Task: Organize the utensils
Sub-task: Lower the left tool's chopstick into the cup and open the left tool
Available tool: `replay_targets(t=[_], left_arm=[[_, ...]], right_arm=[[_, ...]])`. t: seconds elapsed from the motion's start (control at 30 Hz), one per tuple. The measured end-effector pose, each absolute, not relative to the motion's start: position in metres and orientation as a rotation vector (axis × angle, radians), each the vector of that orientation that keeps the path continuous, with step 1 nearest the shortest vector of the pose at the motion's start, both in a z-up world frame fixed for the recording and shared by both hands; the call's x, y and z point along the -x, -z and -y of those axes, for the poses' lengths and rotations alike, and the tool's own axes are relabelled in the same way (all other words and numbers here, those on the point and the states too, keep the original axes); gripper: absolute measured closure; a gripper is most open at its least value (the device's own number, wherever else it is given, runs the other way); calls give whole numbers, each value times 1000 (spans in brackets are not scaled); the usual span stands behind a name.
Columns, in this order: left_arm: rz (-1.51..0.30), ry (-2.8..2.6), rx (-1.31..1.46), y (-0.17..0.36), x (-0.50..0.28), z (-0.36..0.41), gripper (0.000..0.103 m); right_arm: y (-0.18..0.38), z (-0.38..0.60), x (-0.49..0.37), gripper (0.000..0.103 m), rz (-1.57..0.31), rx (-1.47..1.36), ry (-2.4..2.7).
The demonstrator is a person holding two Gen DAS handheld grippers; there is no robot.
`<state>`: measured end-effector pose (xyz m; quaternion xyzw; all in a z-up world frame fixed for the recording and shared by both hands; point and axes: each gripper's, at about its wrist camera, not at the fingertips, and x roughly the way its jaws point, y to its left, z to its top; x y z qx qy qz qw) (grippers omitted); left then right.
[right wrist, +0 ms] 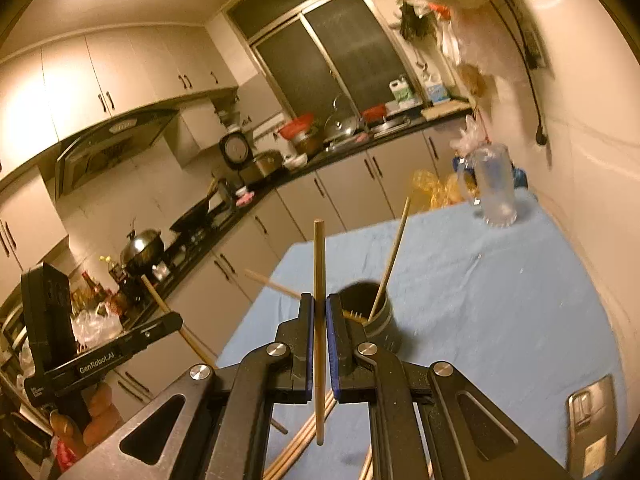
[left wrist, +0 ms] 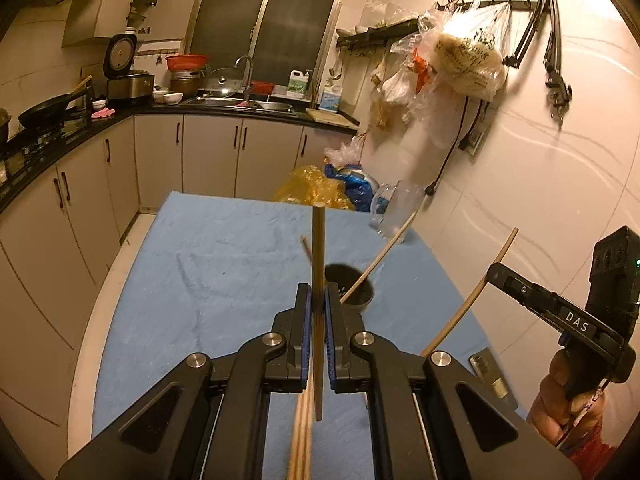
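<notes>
chopsticks are pinched one apiece: the left claw point(left wrist: 318, 300) is clenched on a chopstick point(left wrist: 319, 248) held upright, and the right claw point(right wrist: 319, 312) is clenched on another chopstick point(right wrist: 319, 264), both above the blue-clothed worktop point(left wrist: 224, 248). the dark holder cup point(right wrist: 378, 312) stands just beyond the claws with one stick point(right wrist: 390, 256) already leaning in it, and loose sticks point(right wrist: 304, 444) lie below. lowering off-centre could catch the rim and tip the cup, or knock the leaning stick out.
</notes>
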<state>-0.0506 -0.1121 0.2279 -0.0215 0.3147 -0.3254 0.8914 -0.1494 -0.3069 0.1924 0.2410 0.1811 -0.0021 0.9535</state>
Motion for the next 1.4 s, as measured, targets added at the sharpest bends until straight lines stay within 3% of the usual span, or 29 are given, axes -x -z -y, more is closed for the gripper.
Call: replay_targets(t=[0.6,0.9,1.4], left_arm=[[-600,700,78,-296,-12,178,97],[-636,699,93,-274,-41,199,97],[-681,702,64,-240,-59,213,97]], right_arm=[[-247,363,117,96,-268,-559,110],[-246,368,79,96,-261,-547,151],[-188,368,33,96,-402,-536,167]])
